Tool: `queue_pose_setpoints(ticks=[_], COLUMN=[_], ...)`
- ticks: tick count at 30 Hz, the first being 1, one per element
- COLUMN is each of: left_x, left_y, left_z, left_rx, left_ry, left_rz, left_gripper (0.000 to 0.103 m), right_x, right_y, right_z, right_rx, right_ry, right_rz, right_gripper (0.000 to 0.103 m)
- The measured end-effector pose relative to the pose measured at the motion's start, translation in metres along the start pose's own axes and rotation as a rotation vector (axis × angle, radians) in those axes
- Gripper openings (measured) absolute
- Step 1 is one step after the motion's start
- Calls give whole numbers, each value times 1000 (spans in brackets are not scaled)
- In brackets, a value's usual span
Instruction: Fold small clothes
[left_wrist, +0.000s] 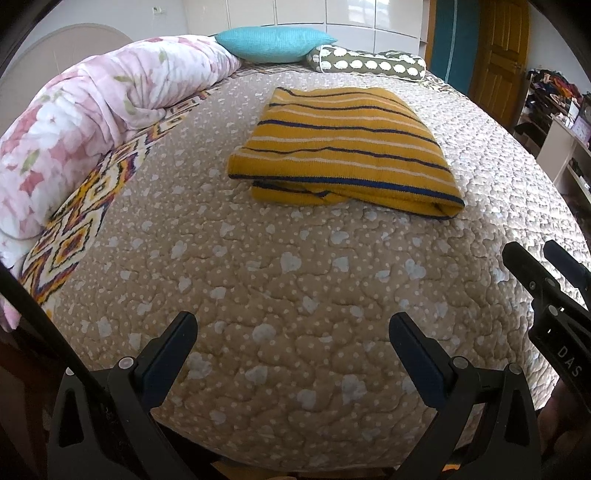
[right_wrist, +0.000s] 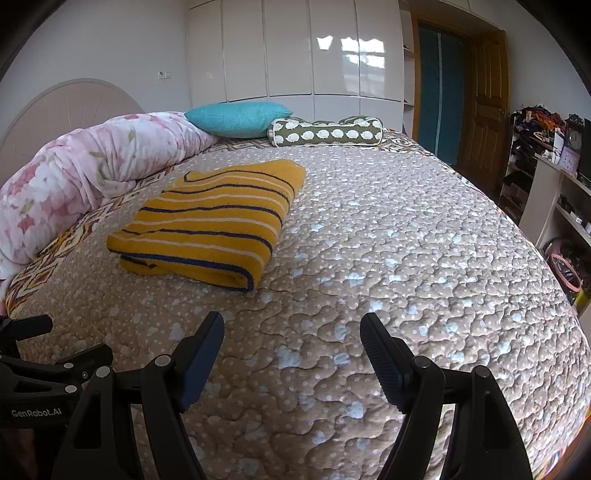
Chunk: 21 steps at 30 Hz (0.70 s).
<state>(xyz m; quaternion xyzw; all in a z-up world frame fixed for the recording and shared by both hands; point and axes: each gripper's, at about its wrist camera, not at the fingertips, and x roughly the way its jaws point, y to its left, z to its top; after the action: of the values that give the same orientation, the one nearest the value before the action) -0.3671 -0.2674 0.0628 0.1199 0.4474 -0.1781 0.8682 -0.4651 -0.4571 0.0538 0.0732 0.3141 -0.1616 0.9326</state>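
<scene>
A mustard-yellow garment with dark blue and white stripes (left_wrist: 343, 151) lies folded into a thick rectangle on the beige quilted bedspread (left_wrist: 258, 280). It also shows in the right wrist view (right_wrist: 210, 225), left of centre. My left gripper (left_wrist: 293, 325) is open and empty, hovering over the near edge of the bed, well short of the garment. My right gripper (right_wrist: 291, 325) is open and empty, beside the left one; it shows at the right edge of the left wrist view (left_wrist: 539, 258). Neither gripper touches the garment.
A rolled pink floral duvet (left_wrist: 85, 122) runs along the bed's left side. A teal pillow (left_wrist: 273, 42) and a green patterned bolster (left_wrist: 369, 62) lie at the far end. Shelves with clutter (right_wrist: 546, 158) and a wooden door (right_wrist: 484, 99) stand to the right.
</scene>
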Motion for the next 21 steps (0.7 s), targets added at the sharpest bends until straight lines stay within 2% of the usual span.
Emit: queue_pose_setpoints(ticks=[21], left_x=[8], left_y=[4], left_z=[-3], left_rx=[-20], left_ry=[24], left_rz=[-21], left_gripper=[103], right_x=[3], right_y=[7], right_z=[-3], right_rx=[-32], right_ry=[1], right_rz=[4], right_gripper=[82])
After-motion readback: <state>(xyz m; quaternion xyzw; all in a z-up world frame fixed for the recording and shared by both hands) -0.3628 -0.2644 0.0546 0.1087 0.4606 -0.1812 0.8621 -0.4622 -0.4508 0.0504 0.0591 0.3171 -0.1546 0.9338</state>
